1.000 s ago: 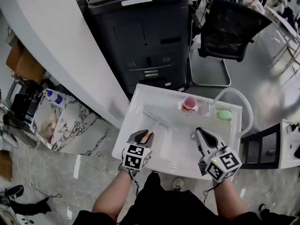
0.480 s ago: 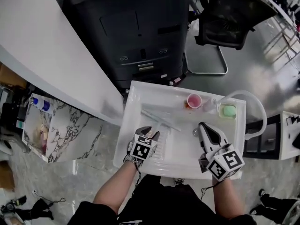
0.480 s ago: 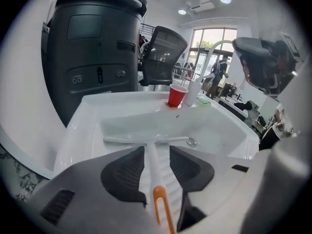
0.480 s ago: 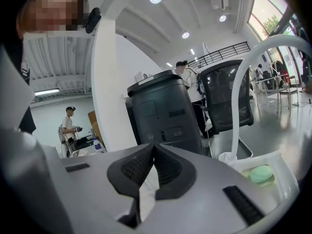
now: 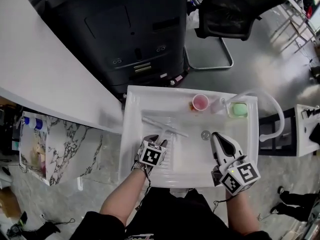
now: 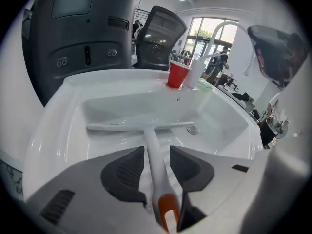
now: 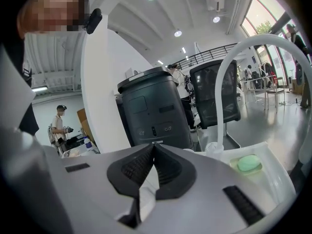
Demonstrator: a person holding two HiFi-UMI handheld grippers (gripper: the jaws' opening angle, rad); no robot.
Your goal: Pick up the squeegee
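A white squeegee (image 5: pixel 162 126) lies in the white sink (image 5: pixel 131 134), blade across the basin and handle pointing toward me. Its handle (image 6: pixel 152 155) ends in an orange tip near the camera. My left gripper (image 5: pixel 159 141) is down in the basin, tilted steeply. Its jaws (image 6: pixel 157 150) stand open on either side of the handle, with a narrow gap at each pad. My right gripper (image 5: pixel 216 135) hovers over the sink's right half, near the drain (image 5: pixel 205 134). In the right gripper view its jaws (image 7: pixel 154 147) are shut with nothing between them.
A red cup (image 5: pixel 200 102) and a green sponge (image 5: pixel 239 109) sit on the sink's far rim, beside a white curved faucet (image 5: pixel 270 109). Behind the sink stand a large black bin (image 5: pixel 125 29) and a black chair (image 5: pixel 225 4). A person stands far off at left (image 7: pixel 60 126).
My left gripper has dropped into the basin and moved forward over the squeegee handle, its jaws now spread around it. The right gripper has sunk slightly and stays shut.
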